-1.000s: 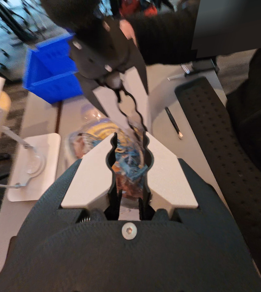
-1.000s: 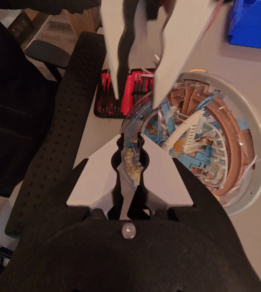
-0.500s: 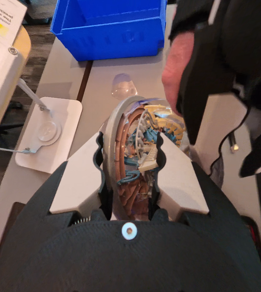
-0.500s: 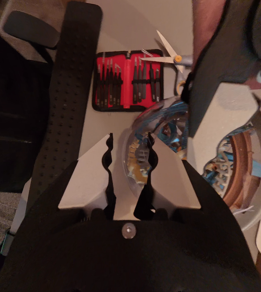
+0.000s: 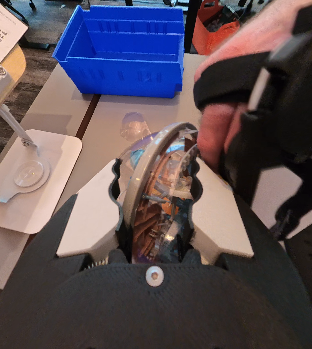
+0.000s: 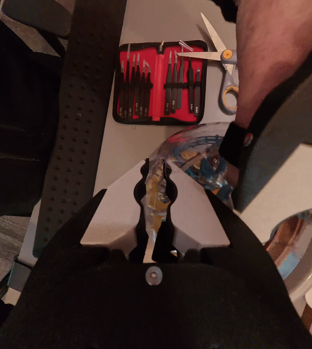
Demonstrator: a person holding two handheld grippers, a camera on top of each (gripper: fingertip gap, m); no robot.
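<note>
The left gripper [image 5: 156, 190] squeezes the clear plastic maze ball with a grey ring [image 5: 143, 170] above the grey counter [image 5: 151, 111]. The right gripper [image 6: 156, 181] pinches the ball's clear edge, near the red tweezer case [image 6: 160, 83].

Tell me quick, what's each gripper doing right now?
Left gripper: shut on the clear maze ball, at its grey rim.
Right gripper: shut on the maze ball's clear shell edge.
</note>
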